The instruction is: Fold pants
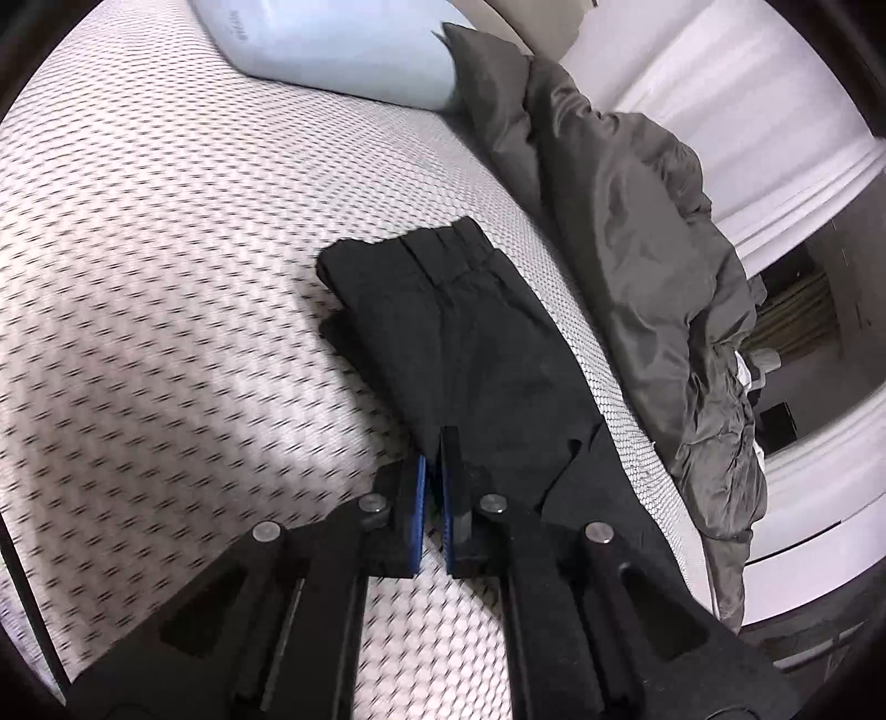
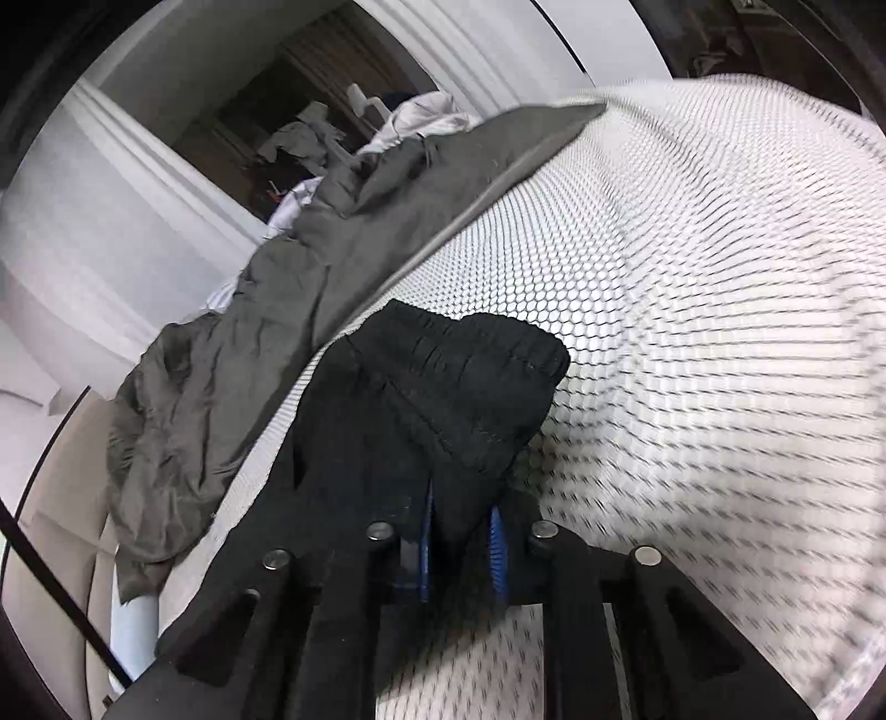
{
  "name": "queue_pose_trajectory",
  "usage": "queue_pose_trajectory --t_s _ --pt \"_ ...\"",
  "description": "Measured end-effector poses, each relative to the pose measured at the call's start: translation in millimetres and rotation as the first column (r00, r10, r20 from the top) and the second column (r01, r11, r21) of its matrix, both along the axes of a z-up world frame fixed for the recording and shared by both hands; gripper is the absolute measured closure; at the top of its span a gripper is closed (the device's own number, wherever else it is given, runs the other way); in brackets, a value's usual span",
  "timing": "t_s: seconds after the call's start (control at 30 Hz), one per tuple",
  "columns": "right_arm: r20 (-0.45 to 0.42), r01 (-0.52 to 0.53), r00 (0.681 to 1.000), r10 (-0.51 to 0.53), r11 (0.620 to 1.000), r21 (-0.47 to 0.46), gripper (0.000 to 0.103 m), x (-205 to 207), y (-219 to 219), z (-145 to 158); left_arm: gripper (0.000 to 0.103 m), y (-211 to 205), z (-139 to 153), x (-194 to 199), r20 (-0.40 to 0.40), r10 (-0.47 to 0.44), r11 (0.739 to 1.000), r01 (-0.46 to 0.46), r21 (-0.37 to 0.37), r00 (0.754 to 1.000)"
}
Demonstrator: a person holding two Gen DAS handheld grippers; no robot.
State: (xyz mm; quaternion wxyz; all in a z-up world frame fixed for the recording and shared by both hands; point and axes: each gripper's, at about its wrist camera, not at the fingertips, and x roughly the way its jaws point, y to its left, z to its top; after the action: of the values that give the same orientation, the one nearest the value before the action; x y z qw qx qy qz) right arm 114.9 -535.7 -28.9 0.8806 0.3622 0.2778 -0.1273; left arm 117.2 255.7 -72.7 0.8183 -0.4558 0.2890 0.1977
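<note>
On the bed: the mattress (image 1: 166, 232), white with a dark honeycomb print, carries everything; a pale blue pillow (image 1: 332, 44) lies at its far end and a crumpled grey duvet (image 1: 637, 221) runs along one edge.
Pants: the black pants (image 1: 459, 332) lie on the mattress beside the duvet, already doubled into a narrow stack, waistband (image 1: 443, 249) at the far end in the left view.
Step in hand: by my reading a late fold, with both tools taking hold of the pants to carry one end over the other.
Right tool: the right tool (image 2: 462, 531) is clenched on a bunched fold of black cloth near the gathered waistband (image 2: 470, 365); fabric fills the gap between its blue pads (image 2: 498, 543), and the cloth rises off the mattress there.
Left tool: the left tool (image 1: 437, 476) is clenched tight, its tips at the near edge of the pants; whether it pinches a thin layer of cloth or nothing I cannot tell.
Next move: probably lifting the gripped end and laying it over the rest, keeping the edges matched so the stack does not skew.
Risk: the layers may slide apart if only the top one is caught.
</note>
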Motion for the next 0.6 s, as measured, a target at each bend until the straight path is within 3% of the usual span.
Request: queue_pose_trajectory --t_s 0.07,0.1,0.13,0.17,0.2,0.23,0.27,0.3,0.33,0.4,0.43,0.47,0.53,0.6 --pt "-0.055 0.017 0.998 -0.018 1.0 -0.022 0.087 -5 -4 -6 0.1 2 -4 0 -0.056 -0.004 1.0 0.004 0.007 0.998" --pt "-0.101 0.016 0.995 -0.02 0.999 -0.032 0.084 1 -6 -12 0.094 3 -6 2 -0.098 -0.005 1.0 0.007 0.026 0.995" --pt "-0.163 0.009 0.987 -0.017 0.999 -0.048 0.072 7 -8 -22 0.092 2 -7 4 -0.143 0.002 0.998 0.006 0.057 0.99" --pt "-0.226 0.005 0.974 -0.02 0.998 -0.068 0.067 12 -10 -32 0.088 2 -4 4 -0.158 0.009 0.997 0.003 0.074 0.987" --pt "-0.232 0.011 0.972 -0.029 0.997 -0.077 0.065 13 -11 -33 0.077 2 1 2 -0.163 0.024 0.996 -0.01 0.088 0.986" --pt "-0.219 0.03 0.974 -0.049 0.995 -0.092 0.051 10 -11 -27 0.068 2 8 0 -0.177 0.048 0.993 -0.028 0.113 0.983" --pt "-0.215 0.07 0.971 -0.101 0.987 -0.146 0.034 6 -8 -15 0.045 1 17 -4 -0.201 0.089 0.985 -0.056 0.162 0.976" --pt "-0.199 0.106 0.969 -0.147 0.973 -0.204 0.026 2 -5 -4 0.031 -1 27 -9 -0.192 0.118 0.976 -0.078 0.204 0.974" --pt "-0.165 0.143 0.968 -0.191 0.954 -0.263 0.017 -4 -1 8 0.028 -4 35 -12 -0.169 0.134 0.968 -0.092 0.235 0.977" --pt "-0.061 0.196 0.972 -0.229 0.923 -0.332 0.017 -15 11 31 0.016 -16 52 -15 -0.121 0.116 0.956 -0.078 0.284 0.986" --pt "-0.022 0.185 0.979 -0.203 0.924 -0.335 0.017 -17 17 38 0.012 -24 58 -13 -0.099 0.083 0.954 -0.051 0.294 0.992" --pt "0.006 0.131 0.991 -0.136 0.938 -0.32 0.017 -13 27 45 0.0 -32 63 -9 -0.081 0.042 0.953 -0.015 0.303 0.996" --pt "0.009 -0.007 1.0 0.01 0.957 -0.289 0.016 0 45 46 0.001 -59 71 3 -0.057 -0.071 0.941 0.086 0.328 0.996" --pt "-0.039 -0.178 0.984 0.174 0.944 -0.278 0.016 23 74 40 0.001 -92 72 24 -0.079 -0.203 0.916 0.218 0.337 0.976"
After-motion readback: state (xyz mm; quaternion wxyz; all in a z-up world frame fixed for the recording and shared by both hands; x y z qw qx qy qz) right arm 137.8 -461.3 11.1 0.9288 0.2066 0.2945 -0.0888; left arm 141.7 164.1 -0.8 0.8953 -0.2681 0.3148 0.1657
